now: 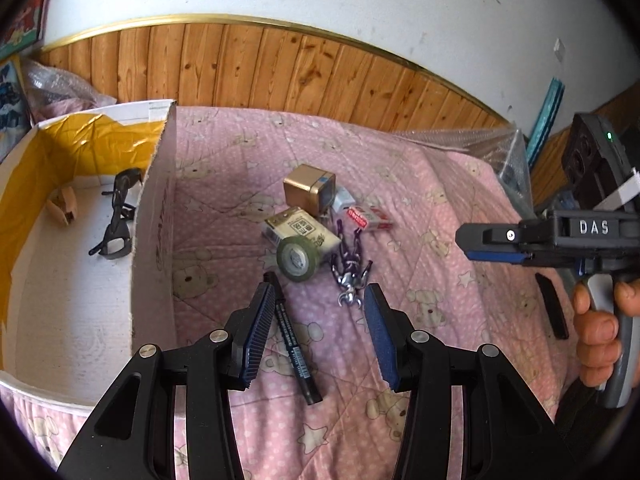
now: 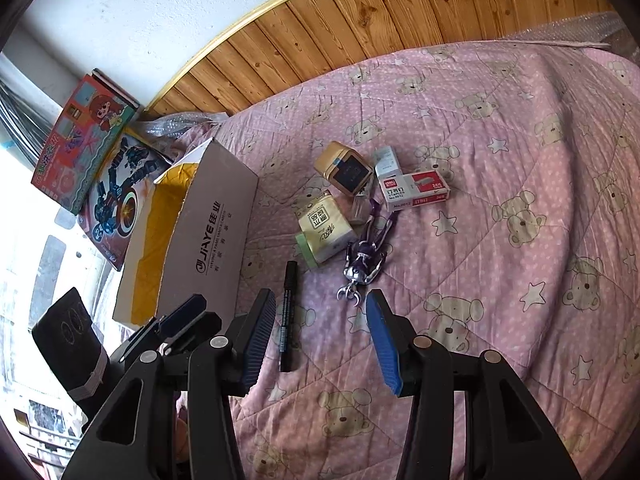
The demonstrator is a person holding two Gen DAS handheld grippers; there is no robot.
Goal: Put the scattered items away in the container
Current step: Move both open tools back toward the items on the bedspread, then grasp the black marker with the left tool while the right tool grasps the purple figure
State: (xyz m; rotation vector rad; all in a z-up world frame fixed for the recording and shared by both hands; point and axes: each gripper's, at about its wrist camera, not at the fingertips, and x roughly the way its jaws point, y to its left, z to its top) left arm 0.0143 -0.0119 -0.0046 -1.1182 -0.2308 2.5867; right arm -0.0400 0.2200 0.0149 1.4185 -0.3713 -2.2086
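A white cardboard box (image 1: pixel 154 216) stands at the left on the pink bedspread; it also shows in the right wrist view (image 2: pixel 212 236). Inside lie black glasses (image 1: pixel 116 220) and a small wooden piece (image 1: pixel 62 204). Scattered on the bed are a black marker (image 1: pixel 294 340), a green tape roll (image 1: pixel 298 258), a tissue pack (image 1: pixel 300 230), a gold tin (image 1: pixel 310 188), a staples box (image 2: pixel 416 190) and a purple toy figure (image 1: pixel 350 268). My left gripper (image 1: pixel 318 296) is open above the marker and figure. My right gripper (image 2: pixel 320 304) is open, just short of the marker (image 2: pixel 288 312) and figure (image 2: pixel 364 260).
A wooden panelled wall (image 1: pixel 280 68) runs behind the bed. Toy boxes (image 2: pixel 84 140) lean at the left behind the container. Bubble wrap (image 1: pixel 480 140) lies at the bed's far right corner. My right gripper also shows in the left wrist view (image 1: pixel 492 246).
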